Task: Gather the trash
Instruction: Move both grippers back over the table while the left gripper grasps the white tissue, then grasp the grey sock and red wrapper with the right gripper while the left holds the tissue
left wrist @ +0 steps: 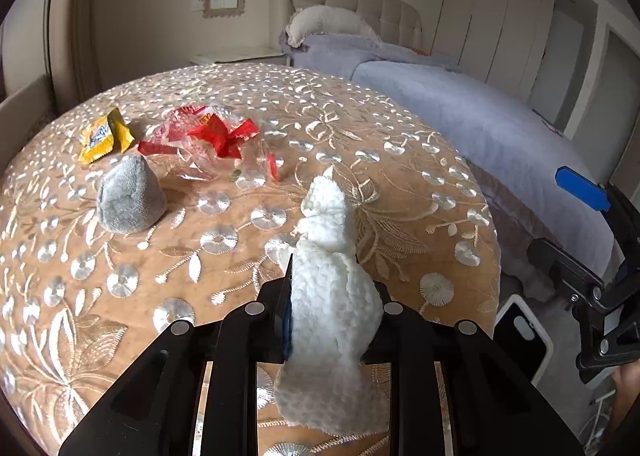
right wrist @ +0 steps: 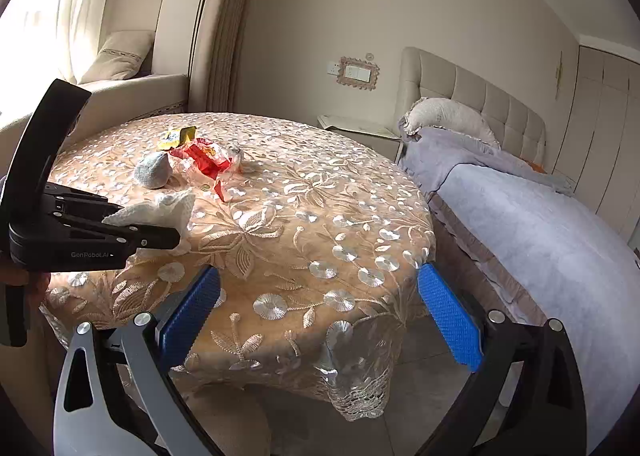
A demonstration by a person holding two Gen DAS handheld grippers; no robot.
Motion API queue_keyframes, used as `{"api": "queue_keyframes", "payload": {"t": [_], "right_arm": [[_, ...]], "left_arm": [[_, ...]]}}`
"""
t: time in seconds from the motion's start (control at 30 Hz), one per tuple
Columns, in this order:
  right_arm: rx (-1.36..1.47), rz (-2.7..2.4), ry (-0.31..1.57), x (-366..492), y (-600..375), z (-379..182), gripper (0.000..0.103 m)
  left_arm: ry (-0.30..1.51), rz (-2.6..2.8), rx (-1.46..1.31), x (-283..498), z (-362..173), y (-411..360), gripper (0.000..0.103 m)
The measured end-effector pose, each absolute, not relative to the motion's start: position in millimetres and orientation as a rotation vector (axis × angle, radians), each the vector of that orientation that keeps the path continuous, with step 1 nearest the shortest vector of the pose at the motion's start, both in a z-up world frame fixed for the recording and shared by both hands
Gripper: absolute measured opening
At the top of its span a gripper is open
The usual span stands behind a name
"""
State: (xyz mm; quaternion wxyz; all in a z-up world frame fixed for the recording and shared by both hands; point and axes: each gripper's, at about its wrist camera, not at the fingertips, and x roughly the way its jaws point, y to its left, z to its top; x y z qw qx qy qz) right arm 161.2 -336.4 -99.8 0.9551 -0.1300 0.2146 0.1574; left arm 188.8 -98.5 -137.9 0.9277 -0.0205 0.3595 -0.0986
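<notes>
Left hand-held gripper (left wrist: pixel 330 320) at lower centre of its view, jaws clamped, level, right hand-held gripper (right wrist: pixel 318 312) low in frame, blue pads (right wrist: pixel 450 318) spread wide

We see our left gripper (right wrist: pixel 176 230) clamped on a white tissue (right wrist: pixel 160 210) above the table (right wrist: pixel 320 216), right gripper (right wrist: pixel 318 312) spread wide.
</notes>
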Motion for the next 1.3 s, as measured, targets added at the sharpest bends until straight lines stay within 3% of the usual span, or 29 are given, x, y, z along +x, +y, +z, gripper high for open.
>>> {"api": "queue_keyframes", "payload": {"t": [0.23,0.5,0.73,1.03,1.2,1.23,1.3], "right_arm": [[-0.29,0.45,0.383,181.4,-283.9,-84.5,0.098],[-0.329,0.614,0.446,222.8,-198.5,-74.7,0.098],[-0.145,0.749,0.633,279.8,-165.1,-74.3,0.098],[-0.186,0.724,0.823,326.9,-125.3,-108.4,0.098],[-0.272,0.731,0.828,316.2,-109.1,-116.8,0.098],[-0.286,0.731,0.826,315.8,-106.0,-117.1,0.097],[-0.322,0.731,0.81,312.2,-101.7,-116.5,0.064]], "left_arm": [[0.662,-0.066,-0.041,172.8,-108.6,-47.3,0.022],[0.62,0.068,-0.093,157.5,-95.3,15.8,0.022],[0.61,0.081,-0.109,161.9,-95.1,40.5,0.022],[0.6,0.082,-0.134,165.6,-100.5,53.0,0.022],[0.604,0.09,-0.145,168.4,-103.8,58.2,0.022],[0.604,0.091,-0.147,168.8,-104.2,58.5,0.022],[0.606,0.091,-0.15,169.3,-104.4,58.3,0.022]]}}
